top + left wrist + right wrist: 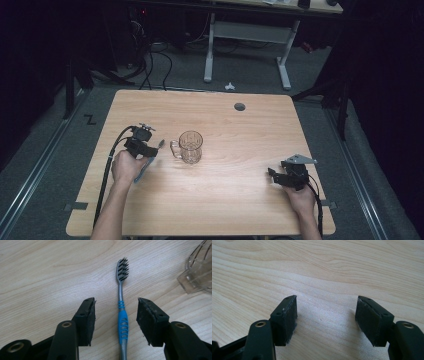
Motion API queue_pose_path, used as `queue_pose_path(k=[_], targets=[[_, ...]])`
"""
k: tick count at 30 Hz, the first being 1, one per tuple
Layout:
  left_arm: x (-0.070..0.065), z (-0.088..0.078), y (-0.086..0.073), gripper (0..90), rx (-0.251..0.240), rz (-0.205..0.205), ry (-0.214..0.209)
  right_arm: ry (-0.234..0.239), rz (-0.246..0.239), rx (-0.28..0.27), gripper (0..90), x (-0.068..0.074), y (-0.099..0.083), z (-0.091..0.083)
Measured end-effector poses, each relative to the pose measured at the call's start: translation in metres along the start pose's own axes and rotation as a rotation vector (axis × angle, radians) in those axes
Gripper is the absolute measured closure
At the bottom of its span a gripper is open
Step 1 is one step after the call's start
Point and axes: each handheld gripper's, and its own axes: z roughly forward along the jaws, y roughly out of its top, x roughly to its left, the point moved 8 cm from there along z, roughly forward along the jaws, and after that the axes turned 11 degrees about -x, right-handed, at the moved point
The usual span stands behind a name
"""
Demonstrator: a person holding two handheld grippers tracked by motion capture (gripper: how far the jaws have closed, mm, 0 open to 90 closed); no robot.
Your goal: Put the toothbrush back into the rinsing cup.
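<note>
1. Near the front edge of the table, two hands come in, each holding tongs.
2. On the left side, the left tongs are spread apart, with a toothbrush lying flat on the wood between the two black pads. The pads do not touch it.
3. The toothbrush has a blue grip and dark bristles that point away from the hand.
4. On the right side, the right tongs are spread wide over bare wood.
5. A little farther in, a clear glass mug stands upright, just beside the toothbrush.
6. Far back, a small round hole sits in the table.
</note>
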Motion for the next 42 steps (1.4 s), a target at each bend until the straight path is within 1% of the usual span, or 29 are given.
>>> queue_pose_path(k=[4,15,19,24,27,33,42], targets=[[-0.002,0.004,-0.002,52.6,0.017,0.003,-0.005,0.000,0.000,0.000,34.6,0.000,0.000,0.000],[-0.003,0.018,-0.008,55.1,0.073,0.000,-0.020,0.000,-0.001,0.000,34.6,0.000,0.000,0.000],[-0.003,0.023,-0.010,56.2,0.089,0.002,-0.016,0.000,-0.001,-0.001,34.6,0.000,0.000,0.000],[-0.004,0.025,-0.010,59.9,0.089,-0.004,-0.026,0.000,0.000,0.000,34.6,0.000,0.000,0.000],[-0.003,0.025,-0.010,61.5,0.090,-0.009,-0.024,0.001,0.001,0.000,34.6,0.000,0.000,0.000],[-0.003,0.025,-0.009,67.2,0.092,-0.032,-0.051,0.001,0.001,0.000,34.6,0.000,0.000,0.000],[-0.002,0.024,-0.010,73.3,0.101,-0.040,-0.048,0.001,0.001,0.000,34.6,0.000,0.000,0.000]])
